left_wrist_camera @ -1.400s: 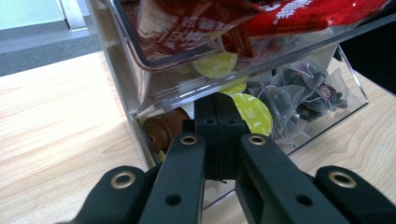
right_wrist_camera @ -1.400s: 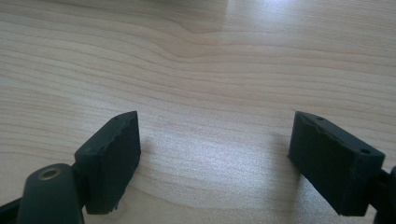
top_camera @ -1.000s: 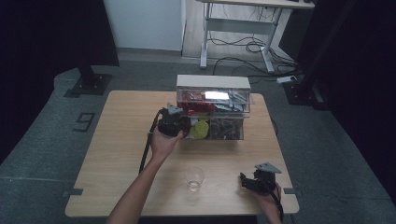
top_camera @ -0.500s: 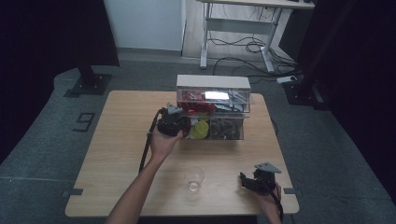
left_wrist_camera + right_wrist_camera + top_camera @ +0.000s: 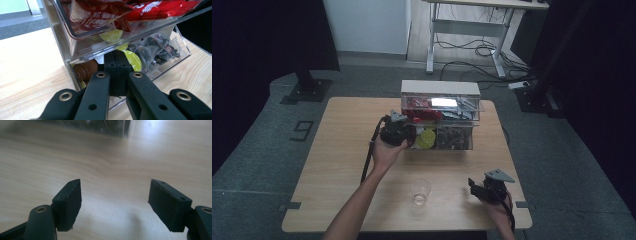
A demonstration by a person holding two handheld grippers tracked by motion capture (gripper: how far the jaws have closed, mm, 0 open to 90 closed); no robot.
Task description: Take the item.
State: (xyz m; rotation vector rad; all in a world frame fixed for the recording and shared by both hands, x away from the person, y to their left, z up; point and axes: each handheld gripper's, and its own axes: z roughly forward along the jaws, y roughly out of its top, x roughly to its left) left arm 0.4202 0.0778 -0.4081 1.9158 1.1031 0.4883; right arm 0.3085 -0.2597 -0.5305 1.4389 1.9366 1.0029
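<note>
Here my left gripper [image 5: 117,75] is pressed together at the clear organizer's [image 5: 82,50] lower drawer, among yellow capsules [image 5: 132,58], probably to work it open. My right gripper [image 5: 113,202], spread but just closing on nothing, waits over bare table [image 5: 110,157], the glass [image 5: 420,191] alongside.

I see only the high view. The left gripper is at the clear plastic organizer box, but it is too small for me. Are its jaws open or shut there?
Observer: Shut. In the left gripper view the left gripper has both black jaws pressed together, tips at the lower compartment's opening.
Operator: What lies just beside the tips?
Observer: A brown round capsule to one side, a yellow-green round capsule to the other.
Operator: And the right gripper, is it holding something?
Observer: No. In the right gripper view the right gripper is open, its jaws have just been closing a little, with bare wooden table between them.
</note>
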